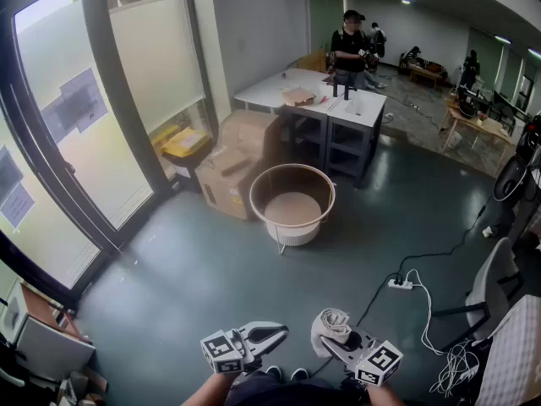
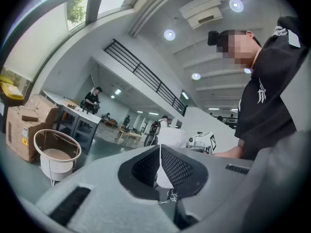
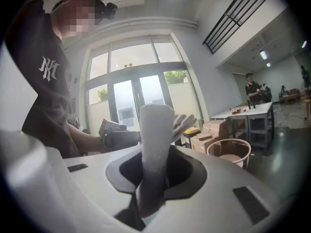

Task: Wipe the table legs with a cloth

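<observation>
A white cloth stands up from my right gripper, which is shut on it low in the head view. In the right gripper view the cloth rises as a folded strip between the jaws of the right gripper. My left gripper is held beside it, shut with nothing in it; its meshed pads meet along a thin line. The white table with dark legs stands far across the room, well away from both grippers.
A round wooden-rimmed basket table sits on the grey floor between me and the table. Cardboard boxes stand to its left by the glass doors. A power strip with cables and a chair lie to the right. A person stands behind the table.
</observation>
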### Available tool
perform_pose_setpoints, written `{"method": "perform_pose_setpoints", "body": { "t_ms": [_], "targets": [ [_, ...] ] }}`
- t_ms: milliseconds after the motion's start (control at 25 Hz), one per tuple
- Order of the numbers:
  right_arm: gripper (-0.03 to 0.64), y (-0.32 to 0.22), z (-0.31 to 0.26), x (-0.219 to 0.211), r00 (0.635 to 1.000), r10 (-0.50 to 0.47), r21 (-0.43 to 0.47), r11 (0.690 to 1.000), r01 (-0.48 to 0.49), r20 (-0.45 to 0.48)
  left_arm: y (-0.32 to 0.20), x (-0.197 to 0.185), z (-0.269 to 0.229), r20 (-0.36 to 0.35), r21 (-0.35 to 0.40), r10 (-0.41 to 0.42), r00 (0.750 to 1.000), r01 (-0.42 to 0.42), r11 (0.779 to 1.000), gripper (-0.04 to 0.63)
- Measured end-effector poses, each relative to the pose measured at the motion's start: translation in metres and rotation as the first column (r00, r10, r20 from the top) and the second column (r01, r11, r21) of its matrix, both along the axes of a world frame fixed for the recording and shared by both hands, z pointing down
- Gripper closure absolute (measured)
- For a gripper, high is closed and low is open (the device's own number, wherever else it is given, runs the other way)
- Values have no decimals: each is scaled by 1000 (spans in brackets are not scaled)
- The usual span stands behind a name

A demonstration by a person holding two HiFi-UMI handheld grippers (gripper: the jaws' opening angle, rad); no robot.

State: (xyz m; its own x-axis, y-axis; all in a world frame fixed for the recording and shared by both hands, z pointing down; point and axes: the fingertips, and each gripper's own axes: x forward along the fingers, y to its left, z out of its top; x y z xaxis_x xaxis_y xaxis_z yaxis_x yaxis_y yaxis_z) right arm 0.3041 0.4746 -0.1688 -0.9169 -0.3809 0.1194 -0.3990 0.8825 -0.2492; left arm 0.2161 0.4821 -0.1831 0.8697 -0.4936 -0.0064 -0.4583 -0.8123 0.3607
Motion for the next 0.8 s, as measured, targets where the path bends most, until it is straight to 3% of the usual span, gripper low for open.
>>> {"method": "perform_pose_setpoints", "body": {
  "t_ms": [120, 280, 400, 600, 800],
  "targets": [
    [535, -6, -1, -14, 1000, -28, 60, 998, 29, -11, -6, -3, -6, 23, 46, -9, 1000, 8, 999, 588],
    [537, -5, 6, -17, 999, -33, 28, 999, 33, -11, -1, -10, 1, 44, 8, -27, 999, 26, 1000, 588],
    [537, -4, 5, -11, 999, -42, 29, 999, 42, 2, -1, -12, 3, 62, 26, -33, 998, 31, 999, 589],
    [535, -12, 3, -5, 999, -10, 25, 1000, 8, 51, -14, -16, 2, -7, -7, -62, 998, 62, 998, 589],
    [535, -17, 5, 9, 998, 29, 33, 999, -31, 56, -21, -4, -5, -5, 17, -27, 1000, 27, 999, 589]
  ]
}}
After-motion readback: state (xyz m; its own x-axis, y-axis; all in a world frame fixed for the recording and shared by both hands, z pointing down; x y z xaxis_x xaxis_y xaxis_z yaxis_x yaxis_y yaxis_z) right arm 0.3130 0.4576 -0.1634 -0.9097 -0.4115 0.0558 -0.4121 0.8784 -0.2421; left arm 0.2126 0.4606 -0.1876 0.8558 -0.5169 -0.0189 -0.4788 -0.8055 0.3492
